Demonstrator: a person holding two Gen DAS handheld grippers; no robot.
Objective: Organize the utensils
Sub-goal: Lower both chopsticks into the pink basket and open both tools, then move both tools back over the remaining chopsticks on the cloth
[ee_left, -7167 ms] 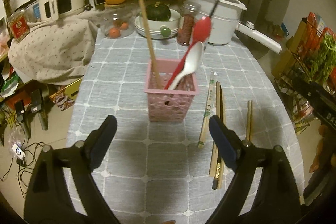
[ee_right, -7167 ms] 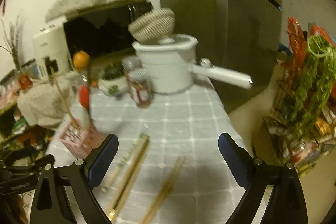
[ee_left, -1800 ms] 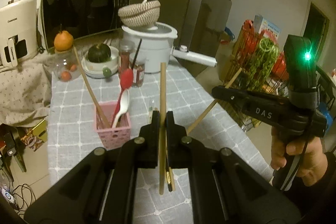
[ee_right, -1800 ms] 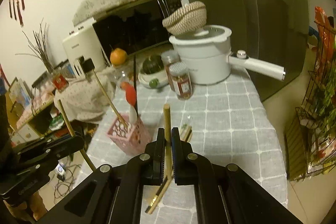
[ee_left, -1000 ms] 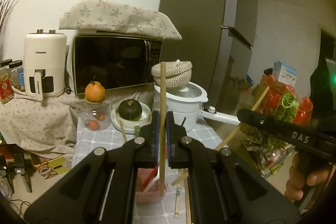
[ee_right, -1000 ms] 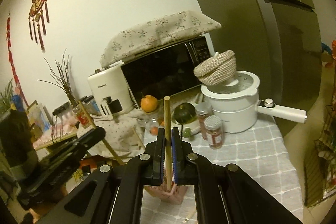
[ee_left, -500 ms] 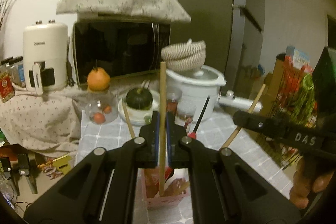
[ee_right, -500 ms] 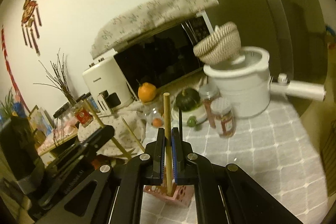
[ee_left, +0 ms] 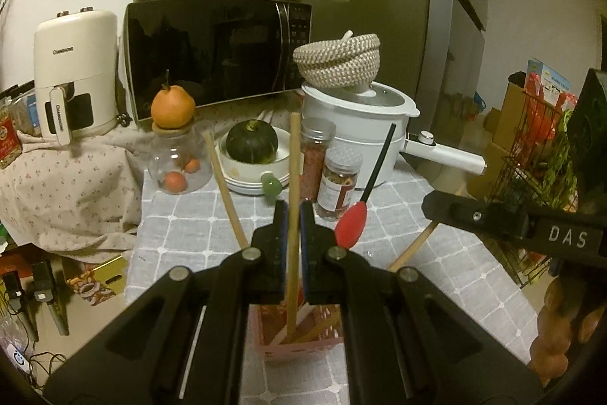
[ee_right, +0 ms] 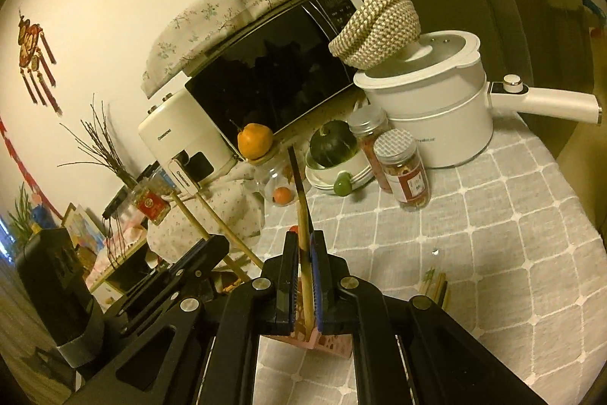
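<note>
On the gray checked tablecloth [ee_left: 417, 234] sits our pink plastic basket [ee_left: 299, 336], full of little holes. Our left gripper [ee_left: 293, 215] pinches a long, round wooden chopstick [ee_left: 293, 177] between its black jaws. The stick stands straight up, and its low end is down inside the basket. Our right gripper [ee_right: 303, 249] pinches another wooden chopstick [ee_right: 303, 234] the same way, and its low end dips into the basket [ee_right: 322, 342] too.

From the left view we see a spoon with a shiny red bowl [ee_left: 352, 224] and a thin black handle leaning out of the basket, and one more plain chopstick [ee_left: 225, 188] leaning beside it. We also see the right gripper's black arm, held by a hand [ee_left: 557, 325].

Only the right view shows a few chopsticks [ee_right: 436, 285] lying flat on the cloth. It also shows the left gripper's black body low on the left.

Behind stand a smooth white pot [ee_right: 436, 112], a bumpy woven basket [ee_right: 379, 25] on its lid, and a shiny black microwave [ee_left: 212, 48].
</note>
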